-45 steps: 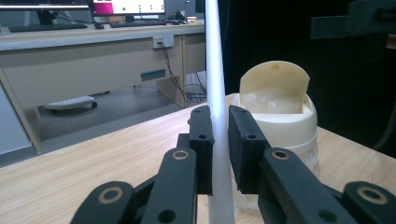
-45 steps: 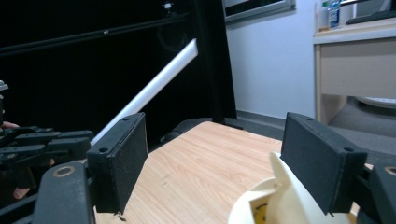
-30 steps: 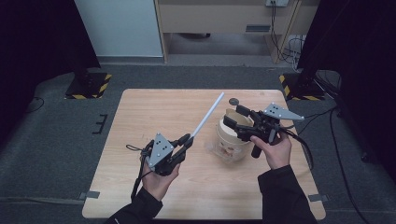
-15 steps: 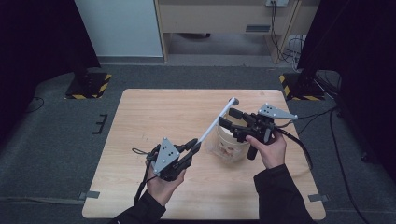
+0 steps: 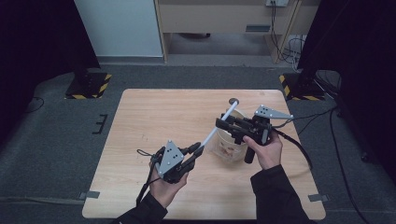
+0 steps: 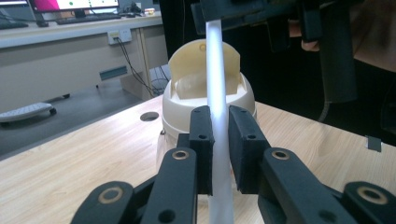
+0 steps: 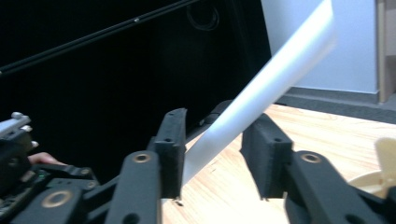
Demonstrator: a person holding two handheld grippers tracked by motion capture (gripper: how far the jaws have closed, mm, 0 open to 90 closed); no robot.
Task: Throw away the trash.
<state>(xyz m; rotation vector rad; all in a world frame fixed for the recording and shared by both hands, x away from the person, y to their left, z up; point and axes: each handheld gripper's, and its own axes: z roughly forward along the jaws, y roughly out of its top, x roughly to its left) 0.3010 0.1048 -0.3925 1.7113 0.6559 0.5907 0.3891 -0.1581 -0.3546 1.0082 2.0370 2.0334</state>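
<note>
A long white rod [image 5: 218, 123] slants up from my left gripper [image 5: 198, 149], which is shut on its lower end near the table's front middle. In the left gripper view the rod [image 6: 217, 70] runs up between the closed jaws. Its far end carries a small dark cap [image 5: 233, 101]. My right gripper [image 5: 223, 124] stands open around the rod's upper part. In the right gripper view the rod [image 7: 266, 88] crosses the gap between the jaws. A cream container [image 5: 229, 147] with a raised flap lid [image 6: 204, 70] stands on the table under the right gripper.
The light wooden table [image 5: 154, 116] has bare room to the left and behind. Dark carpet surrounds it. A cabinet and cables stand beyond the far edge. A cable [image 5: 299, 149] trails from the right gripper off the right side.
The left gripper has shifted right and nearer, tilting the rod over the container. The right gripper has moved left and closed in around the rod's upper part.
</note>
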